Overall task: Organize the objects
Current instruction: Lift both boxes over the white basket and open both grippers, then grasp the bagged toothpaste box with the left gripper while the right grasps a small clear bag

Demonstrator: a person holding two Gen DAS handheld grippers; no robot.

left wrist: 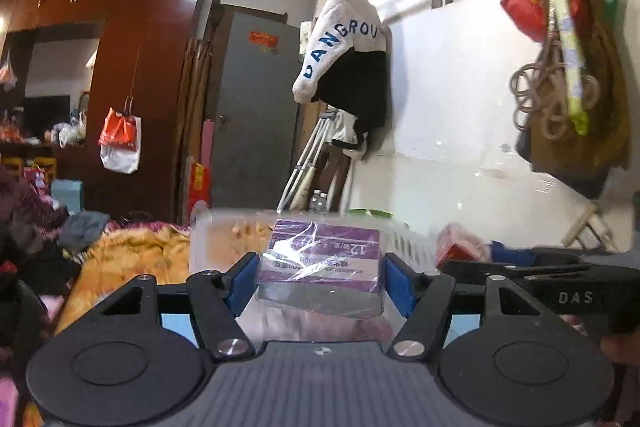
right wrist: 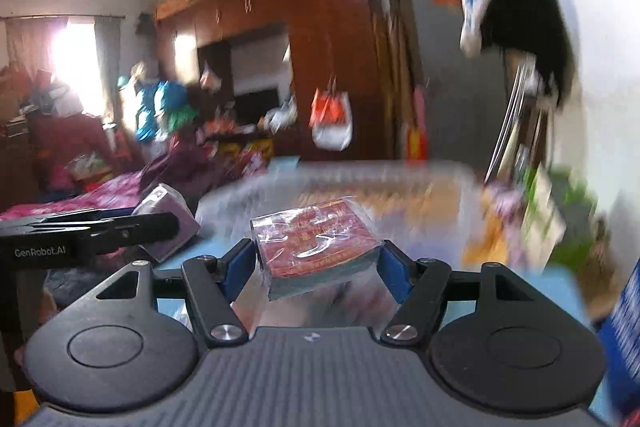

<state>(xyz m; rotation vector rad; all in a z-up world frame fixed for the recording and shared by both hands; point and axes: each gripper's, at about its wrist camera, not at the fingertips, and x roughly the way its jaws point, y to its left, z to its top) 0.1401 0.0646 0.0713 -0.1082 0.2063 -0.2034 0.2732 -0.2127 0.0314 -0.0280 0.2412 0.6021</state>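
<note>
My left gripper (left wrist: 320, 277) is shut on a purple box (left wrist: 322, 259) wrapped in clear film and holds it in the air in front of a clear plastic bin (left wrist: 224, 235). My right gripper (right wrist: 318, 263) is shut on a red box (right wrist: 316, 243) in clear film, held above the same clear bin (right wrist: 400, 187). In the right wrist view the left gripper (right wrist: 100, 231) shows at the left with the purple box (right wrist: 168, 223). In the left wrist view the right gripper (left wrist: 540, 275) shows at the right with the red box (left wrist: 456, 245).
A yellow patterned blanket (left wrist: 132, 255) and piled clothes (left wrist: 32, 227) lie on a bed to the left. A brown wardrobe (left wrist: 132, 67) and grey door (left wrist: 252, 107) stand behind. Bags (left wrist: 560, 47) and a jacket (left wrist: 348, 55) hang on the white wall. A white basket (left wrist: 412, 247) sits beside the bin.
</note>
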